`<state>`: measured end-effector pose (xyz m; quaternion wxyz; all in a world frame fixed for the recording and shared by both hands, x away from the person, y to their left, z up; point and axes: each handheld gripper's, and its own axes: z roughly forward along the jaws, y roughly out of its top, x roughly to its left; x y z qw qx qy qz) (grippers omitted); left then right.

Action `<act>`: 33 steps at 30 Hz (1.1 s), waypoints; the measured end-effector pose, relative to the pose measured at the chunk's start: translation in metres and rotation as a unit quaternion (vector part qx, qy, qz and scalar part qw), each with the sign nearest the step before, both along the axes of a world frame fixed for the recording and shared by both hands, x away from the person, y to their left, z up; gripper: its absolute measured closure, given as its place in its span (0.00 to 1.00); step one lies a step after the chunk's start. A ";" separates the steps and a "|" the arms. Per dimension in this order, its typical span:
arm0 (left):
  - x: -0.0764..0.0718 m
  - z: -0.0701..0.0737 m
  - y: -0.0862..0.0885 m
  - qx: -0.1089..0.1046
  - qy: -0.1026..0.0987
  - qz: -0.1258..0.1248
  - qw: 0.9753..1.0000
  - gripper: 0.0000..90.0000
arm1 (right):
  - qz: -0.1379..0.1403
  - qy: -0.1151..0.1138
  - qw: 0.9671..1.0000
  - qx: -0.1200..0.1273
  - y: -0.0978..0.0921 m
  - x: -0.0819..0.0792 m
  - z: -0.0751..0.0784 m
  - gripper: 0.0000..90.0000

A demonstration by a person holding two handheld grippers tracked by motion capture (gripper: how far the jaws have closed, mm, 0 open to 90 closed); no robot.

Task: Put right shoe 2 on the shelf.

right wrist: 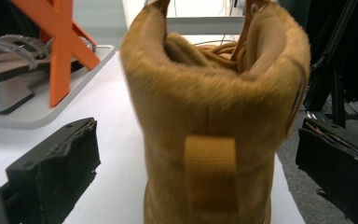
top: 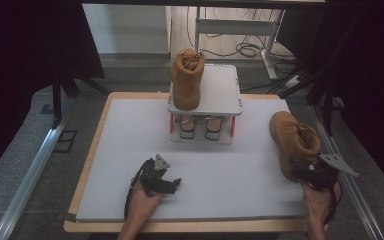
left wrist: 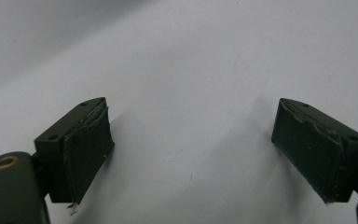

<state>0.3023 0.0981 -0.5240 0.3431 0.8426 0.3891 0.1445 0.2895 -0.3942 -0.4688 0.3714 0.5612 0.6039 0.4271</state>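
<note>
A tan boot point(top: 292, 140) stands on the grey mat point(top: 130, 145) at the right; in the right gripper view its heel and pull loop point(right wrist: 209, 172) face the camera. My right gripper point(top: 307, 172) is open just behind that heel, and the boot point(right wrist: 214, 107) sits between its two jaws without clear contact. The matching boot point(top: 186, 80) stands upright on the left of the rack's top shelf point(top: 220, 90). My left gripper point(top: 172, 182) rests low over the mat near the front. Its jaws are open with bare mat between them point(left wrist: 191, 140).
The small two-level rack has orange braces point(right wrist: 60, 42) and a pair of grey shoes point(top: 197, 127) on its lower shelf. The wooden table edge point(top: 87, 170) frames the mat. Dark curtains, table legs and cables lie beyond the table.
</note>
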 end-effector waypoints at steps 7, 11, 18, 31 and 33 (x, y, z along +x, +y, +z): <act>0.000 0.000 0.000 0.000 0.000 0.000 1.000 0.13 | -0.009 -0.007 1.000 -0.018 0.002 0.013 0.002 0.00; 0.000 0.000 0.000 0.000 0.000 0.000 1.000 0.13 | -0.007 -0.012 1.000 -0.027 0.004 0.020 0.005 0.00; 0.000 0.000 0.000 0.000 0.000 0.000 1.000 0.13 | -0.017 -0.011 0.999 -0.036 0.007 0.032 0.005 0.00; 0.000 0.000 0.000 0.000 0.000 0.000 1.000 0.13 | -0.028 -0.027 0.999 -0.039 0.007 0.040 0.001 0.12; 0.000 0.000 0.000 0.000 0.000 0.000 1.000 0.13 | -0.026 -0.026 0.999 -0.035 0.006 0.039 0.001 0.18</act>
